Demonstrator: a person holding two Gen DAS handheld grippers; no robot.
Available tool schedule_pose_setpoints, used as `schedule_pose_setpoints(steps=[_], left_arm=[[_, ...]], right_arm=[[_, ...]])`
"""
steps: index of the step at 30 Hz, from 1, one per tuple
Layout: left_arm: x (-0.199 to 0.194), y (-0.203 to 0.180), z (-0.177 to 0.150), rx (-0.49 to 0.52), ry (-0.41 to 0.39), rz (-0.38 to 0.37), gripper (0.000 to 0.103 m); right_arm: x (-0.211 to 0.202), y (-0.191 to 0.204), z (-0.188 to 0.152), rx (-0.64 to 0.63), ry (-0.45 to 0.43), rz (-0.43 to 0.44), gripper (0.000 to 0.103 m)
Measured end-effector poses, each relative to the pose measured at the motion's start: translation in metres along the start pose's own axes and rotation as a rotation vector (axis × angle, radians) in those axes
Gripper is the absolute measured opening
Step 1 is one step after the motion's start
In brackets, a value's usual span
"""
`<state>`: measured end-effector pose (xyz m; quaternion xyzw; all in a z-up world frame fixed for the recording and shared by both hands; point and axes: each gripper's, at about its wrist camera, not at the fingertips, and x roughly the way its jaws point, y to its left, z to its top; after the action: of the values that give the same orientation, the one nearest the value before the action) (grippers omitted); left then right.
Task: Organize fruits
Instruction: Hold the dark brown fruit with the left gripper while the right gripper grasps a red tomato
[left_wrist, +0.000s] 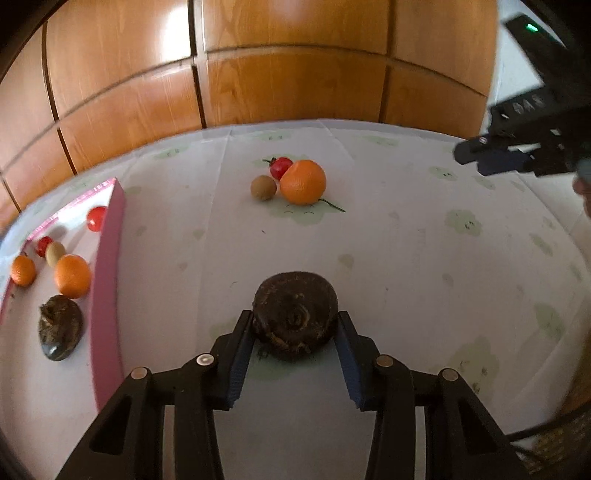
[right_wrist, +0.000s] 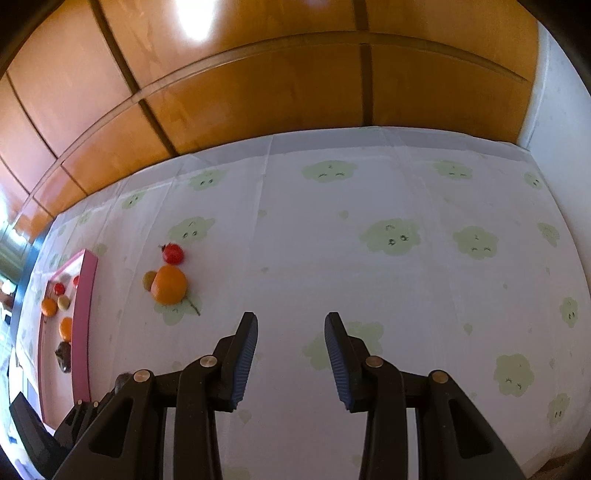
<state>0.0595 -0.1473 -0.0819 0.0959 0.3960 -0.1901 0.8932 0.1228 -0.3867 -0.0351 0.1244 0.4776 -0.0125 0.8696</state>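
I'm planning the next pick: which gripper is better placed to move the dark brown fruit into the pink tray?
Left gripper: its jaws flank the dark brown fruit, pink tray beside it. Right gripper is open over bare cloth.

White tablecloth (right_wrist: 332, 229) with pale green clouds; pink tray (left_wrist: 109, 258); orange tangerine (left_wrist: 303, 181); dark brown water chestnut (left_wrist: 295, 314).

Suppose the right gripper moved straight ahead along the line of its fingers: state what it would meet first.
The right gripper is open and holds nothing. Ahead lies only bare patterned tablecloth, then probably the wooden panelling. The orange and red fruit sit well to its left, off that line.
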Motion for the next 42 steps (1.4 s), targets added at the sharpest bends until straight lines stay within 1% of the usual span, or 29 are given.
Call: schedule_pose_setpoints(steps=[3,6,11,16,19,24,27,29,31,35,37,40,41,42], left_arm=[[0.002,-0.001,-0.006,0.012,-0.036,0.006,0.045],[0.000,-0.002,-0.013,0.039,-0.084,0.020,0.045],[0.000,0.000,-0.013,0.032,-0.103,0.010,0.045],[-0.002,0.001,-0.016,0.022,-0.108,-0.001,0.044],[-0.002,0.001,-0.017,0.019,-0.113,-0.006,0.044],[-0.003,0.002,-0.017,0.011,-0.116,-0.017,0.044],[-0.004,0.003,-0.017,0.006,-0.117,-0.024,0.044],[-0.004,0.003,-0.018,0.003,-0.119,-0.027,0.044],[-0.004,0.003,-0.018,0.002,-0.121,-0.029,0.044],[-0.004,0.005,-0.018,-0.005,-0.123,-0.039,0.043],[-0.004,0.006,-0.018,-0.007,-0.124,-0.043,0.043],[-0.004,0.007,-0.018,-0.011,-0.126,-0.050,0.043],[-0.004,0.007,-0.018,-0.012,-0.127,-0.053,0.043],[-0.004,0.008,-0.018,-0.014,-0.127,-0.056,0.042]], right_arm=[[0.006,0.005,-0.002,-0.011,0.024,0.019,0.038],[0.012,0.010,-0.005,-0.027,0.048,0.020,0.038],[0.021,0.017,-0.009,-0.049,0.088,0.017,0.038],[0.026,0.021,-0.013,-0.064,0.115,0.034,0.038],[0.027,0.025,-0.012,-0.053,0.121,0.092,0.038],[0.031,0.044,0.005,-0.064,0.115,0.168,0.037],[0.039,0.067,0.024,-0.104,0.095,0.190,0.037],[0.050,0.085,0.037,-0.135,0.097,0.211,0.037],[0.060,0.100,0.047,-0.175,0.100,0.206,0.037],[0.087,0.132,0.058,-0.281,0.132,0.151,0.037],[0.100,0.139,0.063,-0.312,0.147,0.114,0.037],[0.119,0.142,0.067,-0.325,0.175,0.079,0.037],[0.125,0.141,0.067,-0.323,0.184,0.068,0.036],[0.127,0.140,0.067,-0.323,0.186,0.060,0.027]])
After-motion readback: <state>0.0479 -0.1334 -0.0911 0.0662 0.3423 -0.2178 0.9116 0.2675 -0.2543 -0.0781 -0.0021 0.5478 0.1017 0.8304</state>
